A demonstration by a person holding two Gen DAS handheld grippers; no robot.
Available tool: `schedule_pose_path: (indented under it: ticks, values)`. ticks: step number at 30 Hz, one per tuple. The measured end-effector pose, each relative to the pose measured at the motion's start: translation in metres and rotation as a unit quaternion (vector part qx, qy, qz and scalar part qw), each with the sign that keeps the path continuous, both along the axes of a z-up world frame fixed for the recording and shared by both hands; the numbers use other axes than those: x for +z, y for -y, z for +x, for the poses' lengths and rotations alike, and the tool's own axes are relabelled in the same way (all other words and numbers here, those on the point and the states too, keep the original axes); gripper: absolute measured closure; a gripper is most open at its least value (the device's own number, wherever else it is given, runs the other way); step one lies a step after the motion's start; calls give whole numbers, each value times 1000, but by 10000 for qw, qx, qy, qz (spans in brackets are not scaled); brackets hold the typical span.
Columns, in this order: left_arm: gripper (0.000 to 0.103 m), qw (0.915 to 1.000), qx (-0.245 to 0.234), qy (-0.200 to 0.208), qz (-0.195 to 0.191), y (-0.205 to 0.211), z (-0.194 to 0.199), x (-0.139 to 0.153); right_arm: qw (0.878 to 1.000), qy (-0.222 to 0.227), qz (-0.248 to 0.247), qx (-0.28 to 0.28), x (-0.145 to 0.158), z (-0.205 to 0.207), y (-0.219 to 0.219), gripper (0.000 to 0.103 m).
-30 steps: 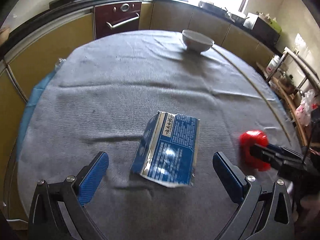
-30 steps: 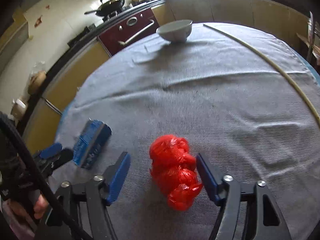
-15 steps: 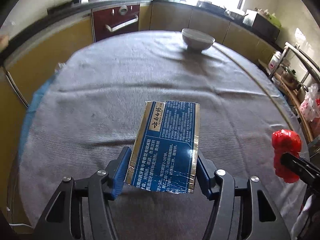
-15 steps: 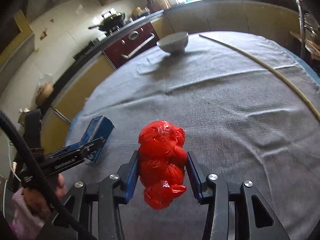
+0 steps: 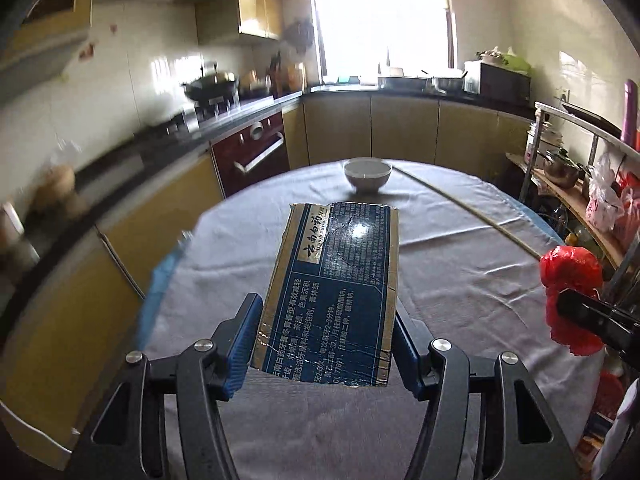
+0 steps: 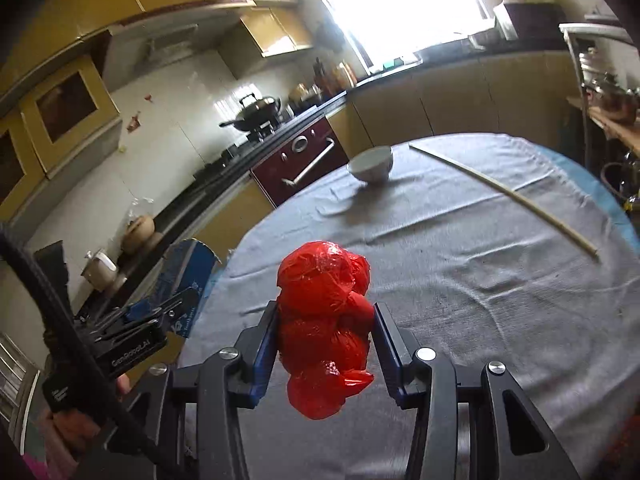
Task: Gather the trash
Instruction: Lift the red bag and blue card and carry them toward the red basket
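A: Left tongs [image 5: 324,344]?
B: Pinching a flattened blue carton [image 5: 336,292], held clear above the worktop [image 5: 460,280].
A: Right tongs [image 6: 325,346]?
B: Clamped on a crumpled red plastic bag [image 6: 324,320], likewise aloft. Beyond: white bowl [image 6: 370,165] and long thin stick [image 6: 500,192] lying on the grey cloth.

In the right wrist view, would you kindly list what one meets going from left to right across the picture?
Blue box → red bag → white bowl → long stick.
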State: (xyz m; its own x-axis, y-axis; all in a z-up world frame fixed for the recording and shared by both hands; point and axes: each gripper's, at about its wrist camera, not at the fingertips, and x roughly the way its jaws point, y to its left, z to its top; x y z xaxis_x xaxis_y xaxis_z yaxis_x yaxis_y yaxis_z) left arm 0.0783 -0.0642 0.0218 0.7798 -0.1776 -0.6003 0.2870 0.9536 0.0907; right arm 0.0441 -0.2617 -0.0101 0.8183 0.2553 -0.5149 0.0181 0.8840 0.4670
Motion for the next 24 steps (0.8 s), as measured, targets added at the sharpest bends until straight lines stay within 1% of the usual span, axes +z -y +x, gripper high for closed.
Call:
schedule_pose_path:
  ticks: [6,15,24]
  values:
    - [40,9995,-108,264,127,4,-40,22,9997,218,-10,-75,14,-35,-5,55]
    - [40,9985,-222,489,120,7,-75,37,9989,431,-60,-183,29,-78,-5,55]
    - [40,9967,-357,723,127,10,-100,48,9980,568,-67,-284,39,-106,-5,55]
